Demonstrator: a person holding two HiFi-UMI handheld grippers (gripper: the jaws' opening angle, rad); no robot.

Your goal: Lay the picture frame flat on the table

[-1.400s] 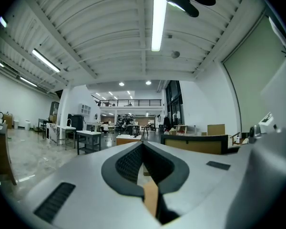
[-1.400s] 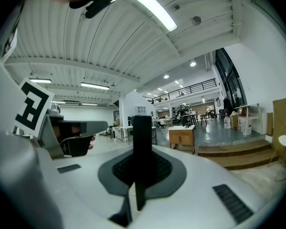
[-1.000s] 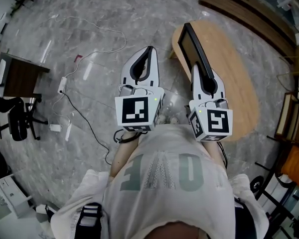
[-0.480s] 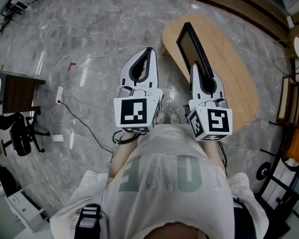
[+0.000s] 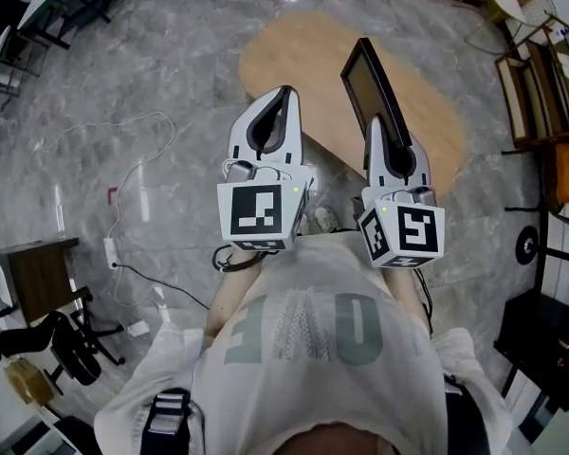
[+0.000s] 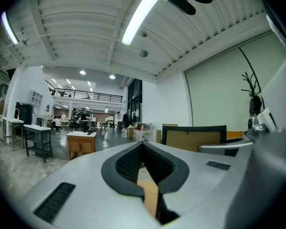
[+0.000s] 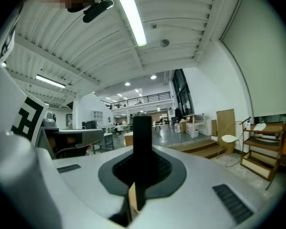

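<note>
While the table (image 5: pixel 284 55) is sitting low ahead, the picture frame (image 5: pixel 363 79) is standing on edge over it, brown side facing left. The right gripper (image 5: pixel 379 129) is clamping its near edge. The left gripper (image 5: pixel 284 98) is hanging beside it, jaws together on nothing. Risk: it's a thin one-edge pinch, so the frame could be swinging or slipping while tipping, then banging the tabletop. The frame's other side isn't showing, and I can't tell how high it's hanging.
</note>
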